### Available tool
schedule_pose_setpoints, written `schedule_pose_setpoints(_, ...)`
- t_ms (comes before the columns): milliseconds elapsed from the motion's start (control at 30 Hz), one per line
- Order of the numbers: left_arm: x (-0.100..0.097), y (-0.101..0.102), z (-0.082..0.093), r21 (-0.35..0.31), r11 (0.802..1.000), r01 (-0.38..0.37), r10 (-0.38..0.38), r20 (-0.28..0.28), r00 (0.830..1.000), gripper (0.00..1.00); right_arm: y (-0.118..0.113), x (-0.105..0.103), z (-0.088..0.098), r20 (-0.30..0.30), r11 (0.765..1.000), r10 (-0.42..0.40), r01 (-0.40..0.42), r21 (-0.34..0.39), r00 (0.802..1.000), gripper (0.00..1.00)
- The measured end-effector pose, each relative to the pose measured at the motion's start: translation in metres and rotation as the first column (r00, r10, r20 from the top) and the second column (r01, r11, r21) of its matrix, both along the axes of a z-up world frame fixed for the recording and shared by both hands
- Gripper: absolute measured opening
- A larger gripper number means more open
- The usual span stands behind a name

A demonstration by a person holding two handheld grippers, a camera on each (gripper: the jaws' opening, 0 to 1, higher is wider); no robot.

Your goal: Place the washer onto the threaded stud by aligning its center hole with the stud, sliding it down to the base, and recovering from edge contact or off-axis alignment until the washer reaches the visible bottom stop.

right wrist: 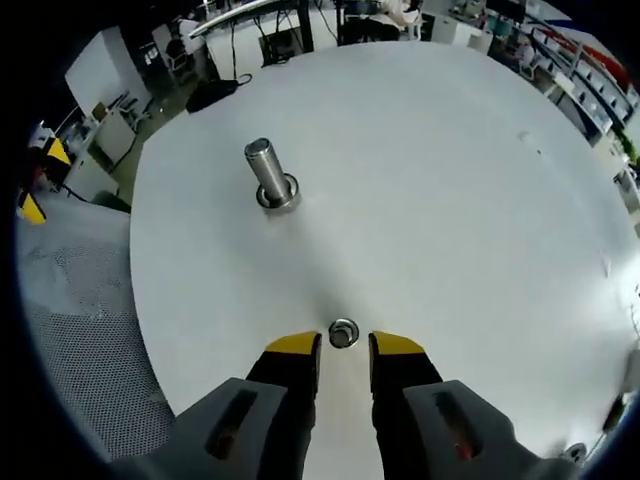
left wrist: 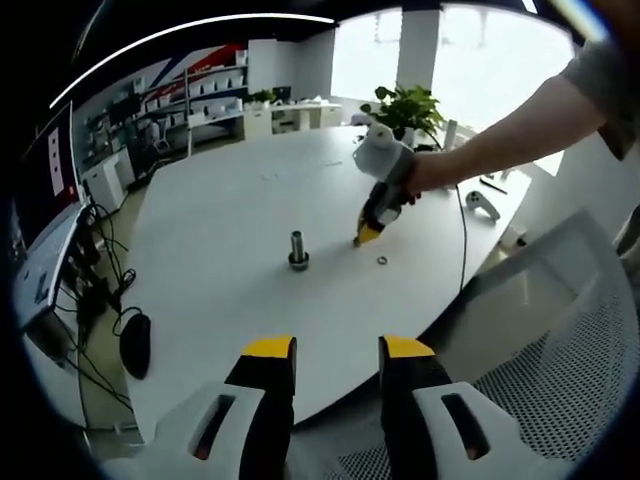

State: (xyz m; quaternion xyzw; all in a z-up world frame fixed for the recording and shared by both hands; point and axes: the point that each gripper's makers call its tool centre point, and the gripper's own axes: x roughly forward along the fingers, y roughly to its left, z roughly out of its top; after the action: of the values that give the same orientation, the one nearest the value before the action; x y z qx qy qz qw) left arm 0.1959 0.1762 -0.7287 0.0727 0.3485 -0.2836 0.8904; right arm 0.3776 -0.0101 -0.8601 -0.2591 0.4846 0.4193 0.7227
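While one stud (right wrist: 268,172) stands, one washer (right wrist: 343,333) lies on the table (right wrist: 450,200).

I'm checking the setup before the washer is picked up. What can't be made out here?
- Stud threads: too blurred in both views.
- Washer centre hole: too small in the left gripper view.
- Right gripper contact with the washer: unclear in both views.
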Motion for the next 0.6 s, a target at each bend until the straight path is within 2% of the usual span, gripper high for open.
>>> schedule_pose_setpoints(200, 0.001, 0.002, 0.0, 0.005, 1.0, -0.007, 0.007, 0.001, 1.0, 0.29, -0.014, -0.008, 0.005, 0.008, 1.0, -0.017, 0.017, 0.02, 1.0, 0.21)
schedule_pose_setpoints(333, 0.0, 0.002, -0.001, 0.011, 1.0, -0.009, 0.009, -0.006, 1.0, 0.29, -0.015, -0.012, 0.011, 0.037, 0.998, -0.019, 0.016, 0.059, 0.999, 0.21)
schedule_pose_setpoints(600, 0.001, 0.003, -0.001, 0.011, 1.0, -0.016, 0.017, -0.005, 1.0, 0.28, -0.017, -0.042, 0.0, 0.009, 0.996, 0.049, -0.049, 0.078, 0.999, 0.21)
